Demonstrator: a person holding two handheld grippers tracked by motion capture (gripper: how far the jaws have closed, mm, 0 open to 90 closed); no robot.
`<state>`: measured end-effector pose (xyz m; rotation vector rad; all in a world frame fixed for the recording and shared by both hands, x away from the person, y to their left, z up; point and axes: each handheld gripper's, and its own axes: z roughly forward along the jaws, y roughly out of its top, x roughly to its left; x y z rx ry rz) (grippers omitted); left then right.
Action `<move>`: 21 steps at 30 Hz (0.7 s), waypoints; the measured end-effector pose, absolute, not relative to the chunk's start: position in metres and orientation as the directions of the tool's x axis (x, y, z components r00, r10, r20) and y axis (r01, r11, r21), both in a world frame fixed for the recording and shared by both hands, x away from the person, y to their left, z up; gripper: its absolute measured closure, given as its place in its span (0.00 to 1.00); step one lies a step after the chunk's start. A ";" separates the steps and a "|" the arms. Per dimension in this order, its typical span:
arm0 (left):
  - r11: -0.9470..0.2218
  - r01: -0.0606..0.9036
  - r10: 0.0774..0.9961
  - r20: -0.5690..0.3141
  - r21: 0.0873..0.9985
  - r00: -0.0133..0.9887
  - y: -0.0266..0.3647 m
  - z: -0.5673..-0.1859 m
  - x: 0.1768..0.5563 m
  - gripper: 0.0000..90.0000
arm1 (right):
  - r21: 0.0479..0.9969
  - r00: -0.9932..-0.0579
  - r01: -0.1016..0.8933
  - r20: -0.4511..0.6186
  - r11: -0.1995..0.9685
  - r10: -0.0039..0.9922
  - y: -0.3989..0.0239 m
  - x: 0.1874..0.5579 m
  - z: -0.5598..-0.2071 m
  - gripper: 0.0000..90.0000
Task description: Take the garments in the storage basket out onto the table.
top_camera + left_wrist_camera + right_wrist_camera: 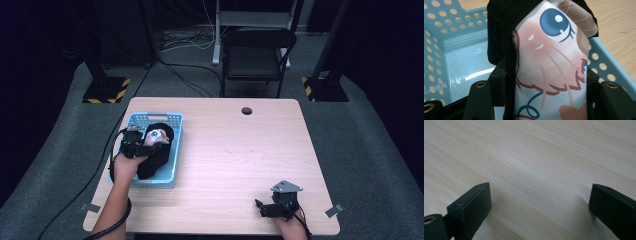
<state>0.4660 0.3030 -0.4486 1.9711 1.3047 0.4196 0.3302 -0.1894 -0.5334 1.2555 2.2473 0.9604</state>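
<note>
Currently two claws are in use, one per hand. Left claw (150, 142) sits over the one blue perforated basket (172, 122) at the left of the tabletop (240, 155); its jaws are clamped on one black garment with a cartoon print (549, 65), pressing the fabric from both sides, as the left claw's own camera shows. Print details counted there: one large blue eye, pink cheek shading, one blue curl near the bottom edge. The black cloth wraps around the printed panel on its left and top. From the high view, the garment (157, 150) lies partly inside the basket, its black bulk running toward the near end, with the printed patch gathered at the claw. Basket walls carry rows of round holes; the glossy basket floor (466, 65) is bare where it is exposed behind the fabric. Right claw (260, 207) is at the near right of the tabletop, well apart from basket and garment; its jaws stand wide apart with nothing between them, bare wood grain (536, 170) beneath. One grey three-cornered plate tops the right claw. One round cable hole (246, 110) sits near the far edge. One black chair (257, 55) stands beyond the tabletop.
</note>
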 end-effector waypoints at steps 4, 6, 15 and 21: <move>-0.229 0.650 0.891 -0.112 0.724 0.439 0.302 -0.445 0.462 0.46 | 0.725 -0.522 0.585 -0.007 0.363 0.853 -0.189 0.330 -0.533 0.04; -0.233 0.643 0.888 -0.111 0.730 0.447 0.301 -0.443 0.460 0.46 | 0.725 -0.523 0.584 -0.008 0.366 0.852 -0.189 0.330 -0.533 0.04; -0.232 0.617 0.880 -0.108 0.752 0.463 0.299 -0.434 0.451 0.46 | 0.724 -0.525 0.584 -0.007 0.366 0.851 -0.189 0.330 -0.533 0.04; -0.227 0.603 0.879 -0.106 0.765 0.465 0.300 -0.429 0.448 0.46 | 0.724 -0.526 0.584 -0.006 0.366 0.850 -0.189 0.330 -0.533 0.03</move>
